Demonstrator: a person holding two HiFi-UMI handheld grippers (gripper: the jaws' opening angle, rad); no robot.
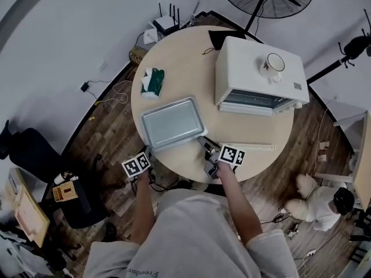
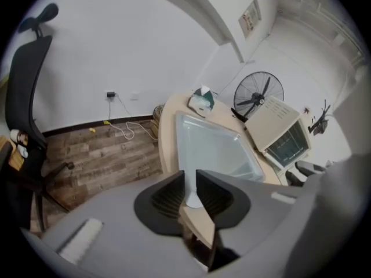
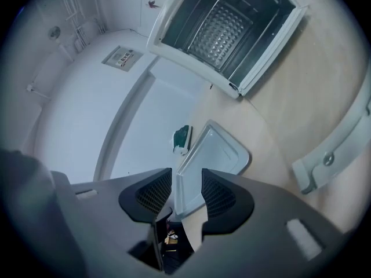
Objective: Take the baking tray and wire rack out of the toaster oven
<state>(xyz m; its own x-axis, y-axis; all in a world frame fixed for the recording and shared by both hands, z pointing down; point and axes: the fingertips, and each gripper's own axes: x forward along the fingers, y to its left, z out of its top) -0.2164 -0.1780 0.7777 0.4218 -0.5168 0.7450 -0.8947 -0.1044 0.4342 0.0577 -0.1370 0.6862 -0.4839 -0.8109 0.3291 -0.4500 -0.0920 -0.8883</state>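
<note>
**Tray gripped by both claws, outside the oven**

The left claw [image 2: 190, 181] is closed on the near left corner of the tray [image 1: 173, 122], with the rim pinched between its nearly shut jaws. A green tissue box [image 1: 152, 81] is seen at 10 o'clock on the round tabletop [image 1: 191, 57]. The tray is held flat at the tabletop's 7 o'clock edge, clear of the oven; whether it touches the surface cannot be told. The right claw [image 3: 186, 181] is clamped likewise on the near right corner, jaws narrowed onto the rim. The oven [image 1: 258, 74] is placed at 2 o'clock, door open, with a cup [image 1: 272, 64] on top. The rack [image 3: 223, 30] is seen inside it.
</note>
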